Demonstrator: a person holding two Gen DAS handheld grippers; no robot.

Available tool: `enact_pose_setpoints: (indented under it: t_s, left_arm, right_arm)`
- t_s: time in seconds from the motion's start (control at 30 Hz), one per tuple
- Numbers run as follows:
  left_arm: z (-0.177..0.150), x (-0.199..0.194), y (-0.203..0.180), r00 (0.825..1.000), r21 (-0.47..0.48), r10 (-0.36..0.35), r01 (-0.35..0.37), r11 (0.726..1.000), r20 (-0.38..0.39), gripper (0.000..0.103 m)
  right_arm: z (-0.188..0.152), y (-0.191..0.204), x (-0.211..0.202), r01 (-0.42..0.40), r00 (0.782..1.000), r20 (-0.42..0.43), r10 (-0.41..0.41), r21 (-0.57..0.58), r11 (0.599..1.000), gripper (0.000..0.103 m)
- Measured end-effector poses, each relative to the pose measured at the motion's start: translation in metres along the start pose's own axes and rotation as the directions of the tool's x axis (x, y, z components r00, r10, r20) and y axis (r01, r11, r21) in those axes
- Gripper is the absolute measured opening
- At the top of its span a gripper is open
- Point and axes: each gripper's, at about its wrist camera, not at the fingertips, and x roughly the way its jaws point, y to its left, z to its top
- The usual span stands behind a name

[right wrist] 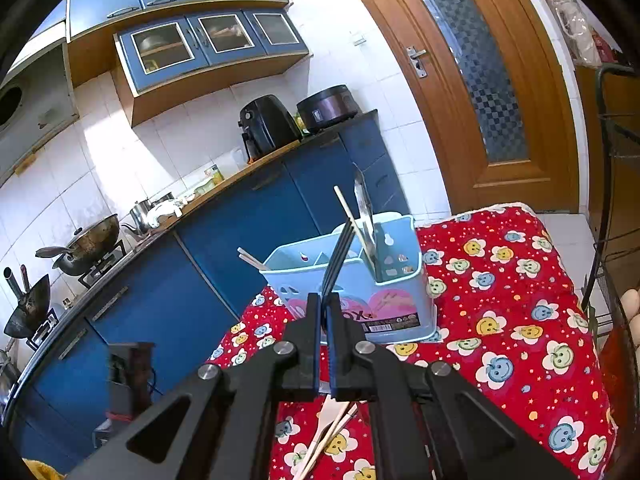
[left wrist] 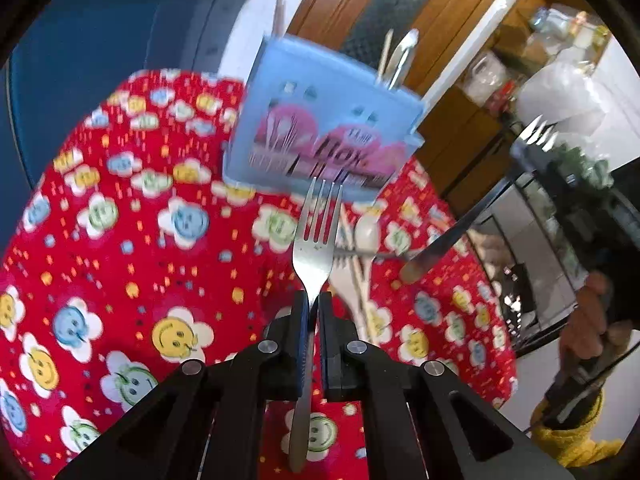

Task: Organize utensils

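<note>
Fork clamped upright in left gripper; right gripper clenched on dark chopsticks before blue caddy.

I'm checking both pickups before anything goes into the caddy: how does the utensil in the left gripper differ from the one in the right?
The left gripper is shut on a fork, the right gripper on a table knife. The fork shows its flat face, the table knife its thin edge. The fork looks bright silver, the table knife dark. Both stick out forward toward the blue utensil caddy.
</note>
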Motion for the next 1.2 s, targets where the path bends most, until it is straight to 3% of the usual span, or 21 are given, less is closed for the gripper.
enact_pose_setpoints:
  t_s: [0.3, 0.7, 1.03, 1.2]
  left_arm:
    - [0.024, -0.041, -0.02, 0.984, 0.052, -0.026, 0.017, 0.998, 0.173, 0.005]
    - [0.075, -0.048, -0.041, 0.958, 0.106, -0.05, 0.021, 0.994, 0.282, 0.005]
    - [0.104, -0.046, -0.051, 0.944, 0.105, -0.037, 0.002, 0.994, 0.329, 0.005]
    - [0.127, -0.048, -0.06, 0.917, 0.113, -0.031, -0.015, 0.993, 0.397, 0.005]
  right_arm:
    - [0.007, 0.011, -0.004, 0.004, 1.0, 0.015, -0.003, -0.03, 1.0, 0.004]
    - [0.024, 0.022, -0.008, 0.036, 0.998, 0.062, -0.03, -0.093, 0.995, 0.003]
    - [0.011, -0.002, 0.01, 0.032, 0.999, -0.028, -0.033, -0.027, 0.999, 0.005]
    - [0.002, -0.009, 0.02, 0.034, 0.997, -0.068, -0.035, -0.017, 0.999, 0.005]
